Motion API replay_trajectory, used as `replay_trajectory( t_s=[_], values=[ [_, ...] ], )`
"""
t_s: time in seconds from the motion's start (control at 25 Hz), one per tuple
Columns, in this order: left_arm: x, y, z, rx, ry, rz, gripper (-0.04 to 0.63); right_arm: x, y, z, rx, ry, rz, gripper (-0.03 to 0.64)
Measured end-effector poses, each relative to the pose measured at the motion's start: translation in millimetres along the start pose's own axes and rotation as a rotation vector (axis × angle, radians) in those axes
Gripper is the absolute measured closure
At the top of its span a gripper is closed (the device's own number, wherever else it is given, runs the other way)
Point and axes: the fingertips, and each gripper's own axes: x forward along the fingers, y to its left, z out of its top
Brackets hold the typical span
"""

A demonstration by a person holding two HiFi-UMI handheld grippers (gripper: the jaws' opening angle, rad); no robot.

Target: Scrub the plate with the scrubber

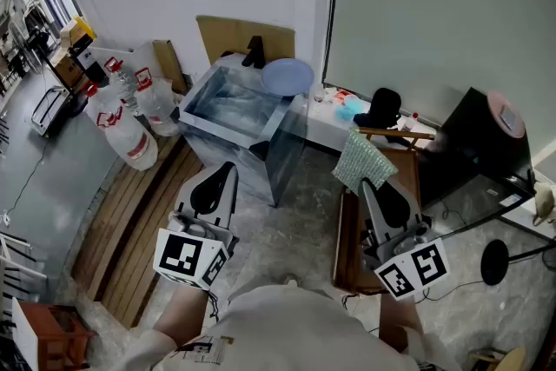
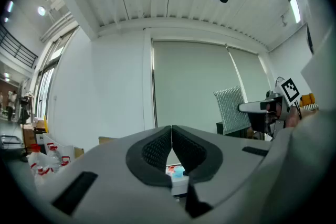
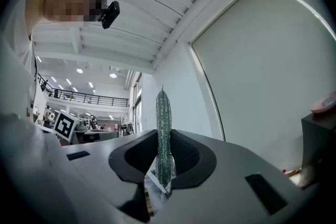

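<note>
A pale blue plate point(image 1: 287, 76) rests on the far right corner of a glass tank point(image 1: 228, 104). My right gripper point(image 1: 372, 187) is shut on a green mesh scrubber point(image 1: 363, 159), which sticks up past the jaws, well short of the plate. In the right gripper view the scrubber point(image 3: 163, 113) stands edge-on, pinched between the pads of the right gripper point(image 3: 164, 136). My left gripper point(image 1: 221, 174) points at the tank's near side. Its jaws point(image 2: 171, 131) are shut with nothing between them. The left gripper view also catches the scrubber point(image 2: 232, 108) at the right.
Large water bottles point(image 1: 130, 122) stand left of the tank and cardboard point(image 1: 243, 35) leans behind it. A white low table point(image 1: 326, 122) holds a blue cup point(image 1: 347, 109). A wooden stool point(image 1: 382, 213) lies under my right gripper. A black box point(image 1: 478, 143) sits at the right.
</note>
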Motion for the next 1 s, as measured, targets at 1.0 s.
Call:
replay_trajectory(
  t_s=[1.0],
  values=[
    [5,-1,-22,-0.020,0.051,-0.040,0.577,12,7,-13,0.041,0.013,0.055,0.520]
  ],
)
